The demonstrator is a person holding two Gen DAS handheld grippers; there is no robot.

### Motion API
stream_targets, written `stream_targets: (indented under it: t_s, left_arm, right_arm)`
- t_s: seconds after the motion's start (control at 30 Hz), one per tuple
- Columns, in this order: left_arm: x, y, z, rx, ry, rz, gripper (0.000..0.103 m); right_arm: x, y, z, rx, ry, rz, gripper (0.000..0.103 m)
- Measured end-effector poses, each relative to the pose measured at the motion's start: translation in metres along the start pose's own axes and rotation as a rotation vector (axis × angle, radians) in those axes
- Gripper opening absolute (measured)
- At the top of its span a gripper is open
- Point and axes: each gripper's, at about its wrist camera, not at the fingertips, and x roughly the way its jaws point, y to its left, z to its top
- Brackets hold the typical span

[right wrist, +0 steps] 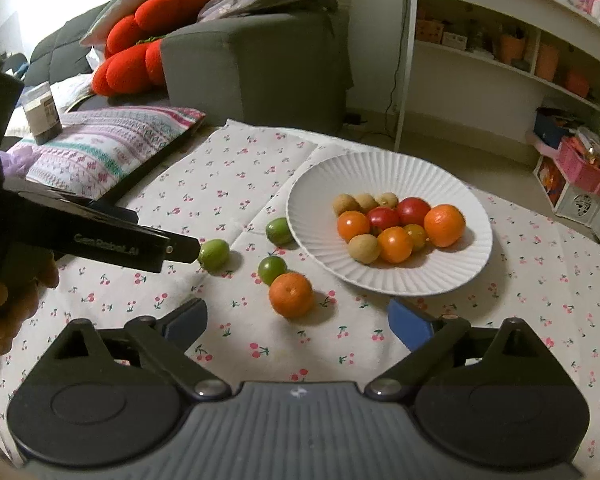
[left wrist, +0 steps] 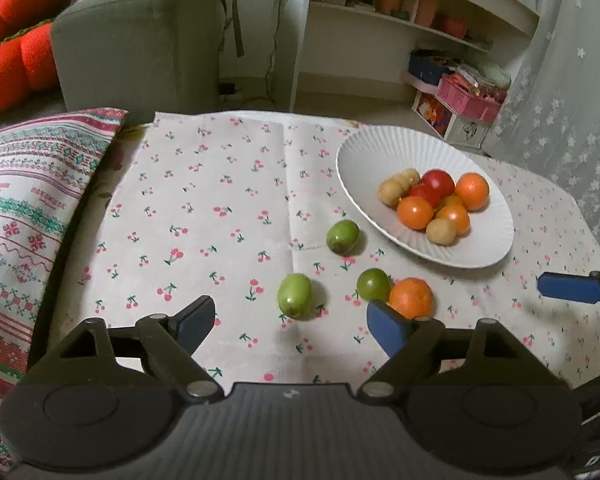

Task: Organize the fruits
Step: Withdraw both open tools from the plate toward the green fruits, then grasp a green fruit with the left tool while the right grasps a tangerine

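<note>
Both pairs of blue-padded black fingers, left [left wrist: 290, 322] and right [right wrist: 296, 320], stand wide apart, gripping nothing, over a worktop under a white cherry-print cloth [left wrist: 204, 208]. Beyond stand a grey sofa [right wrist: 256, 64] and white shelves [left wrist: 416, 20]. Four smooth round fruits lie loose: an orange mandarin [right wrist: 291, 294] and three green ones [left wrist: 295, 295] at its 10 o'clock. Red, orange and tan fruits fill a ribbed white plate [right wrist: 432, 280] at 1 o'clock.

Both grippers [left wrist: 292, 322] [right wrist: 298, 320] agape, fingers empty
</note>
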Motion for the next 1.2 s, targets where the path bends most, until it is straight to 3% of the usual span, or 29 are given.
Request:
stream_targets:
  t_s: [0.2, 1.1, 1.2]
  left_arm:
    - [0.009, -0.002, -0.002, 0.025, 0.023, 0.010, 0.076]
    - [0.044, -0.004, 0.002, 0.050, 0.078, 0.004, 0.075]
    - [0.047, -0.006, 0.002, 0.060, 0.079, -0.009, 0.070]
  right_arm:
    - [0.014, 0.010, -0.005, -0.049, 0.038, -0.009, 0.097]
    - [0.044, 0.007, -0.008, -0.045, 0.073, -0.008, 0.096]
    - [0.046, 0.007, -0.009, -0.044, 0.074, -0.007, 0.096]
